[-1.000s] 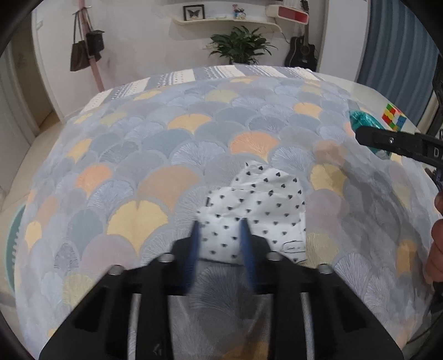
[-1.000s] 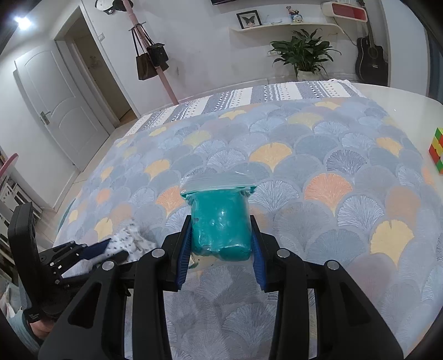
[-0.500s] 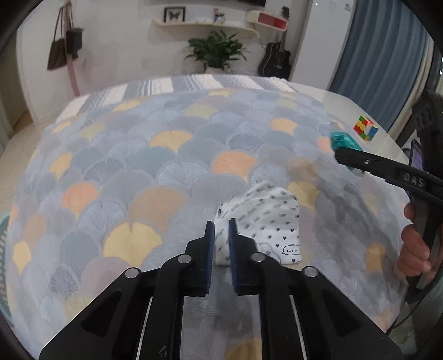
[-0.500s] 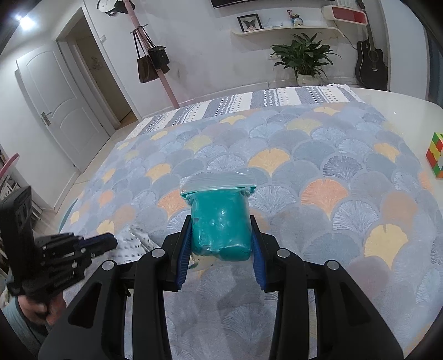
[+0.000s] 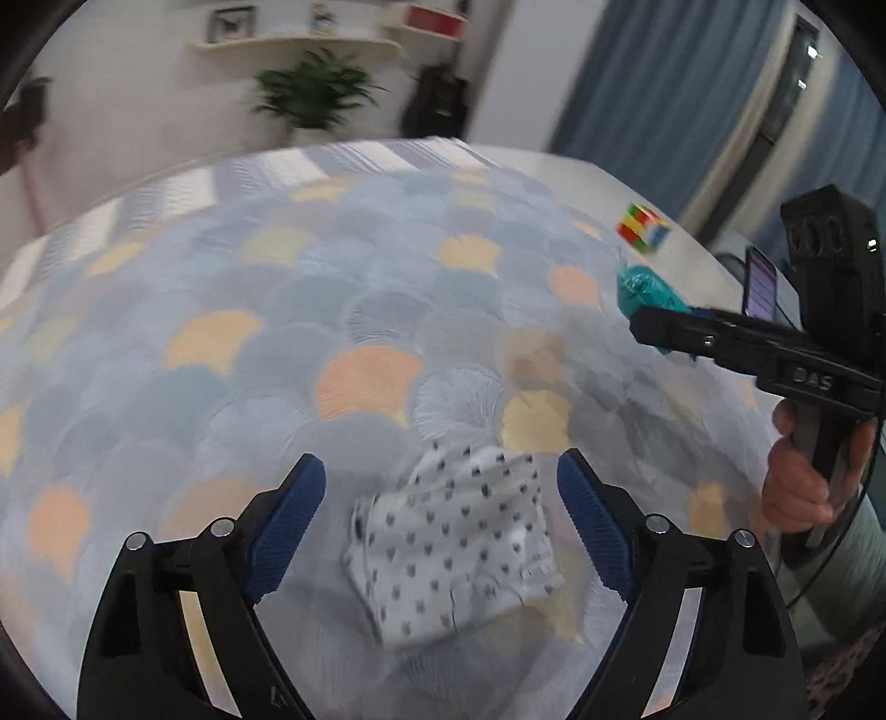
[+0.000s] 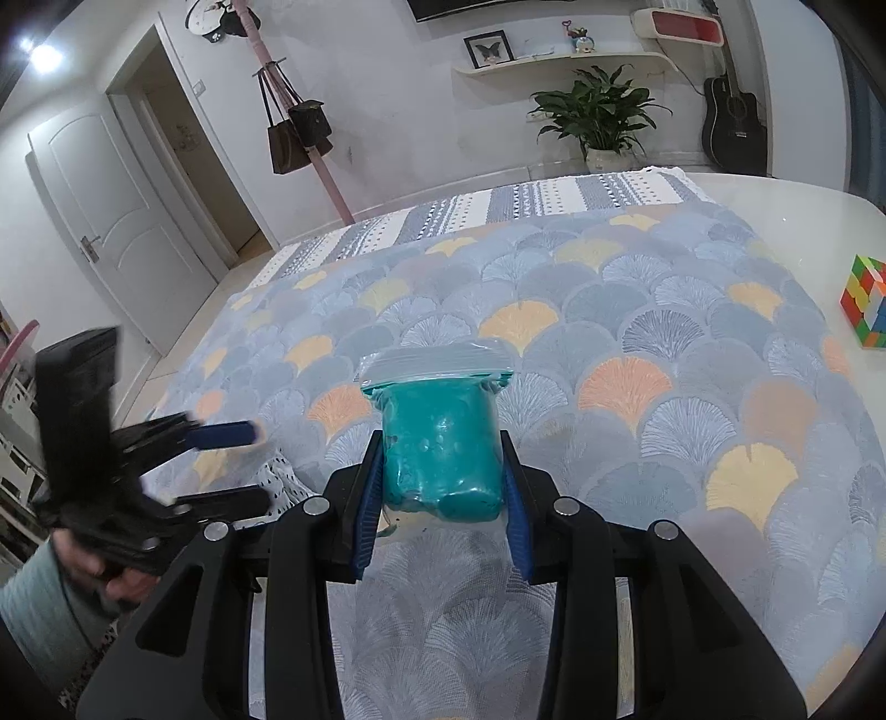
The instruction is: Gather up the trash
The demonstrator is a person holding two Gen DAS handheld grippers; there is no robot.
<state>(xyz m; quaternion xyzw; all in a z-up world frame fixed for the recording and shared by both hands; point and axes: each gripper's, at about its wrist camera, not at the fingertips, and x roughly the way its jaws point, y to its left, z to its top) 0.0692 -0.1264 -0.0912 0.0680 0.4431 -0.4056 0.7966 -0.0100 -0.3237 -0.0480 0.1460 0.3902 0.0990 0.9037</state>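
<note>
Jaws around one teal bag (image 6: 443, 443), one dotted cloth (image 5: 451, 545)

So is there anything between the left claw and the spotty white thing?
No. The left claw is open right over the spotty white wrapper on the patterned cloth, nothing between them.

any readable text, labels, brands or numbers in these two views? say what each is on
"DAS": embossed on the black body of the right gripper in the left wrist view, faint; the first letter is uncertain.
White dotted wrapper: only a printed pattern shows, no legible label at this blur.
Teal bag, colour cube, framed picture on the wall: no readable text.
Phone screen at the right edge: lit, too small to read.
</note>
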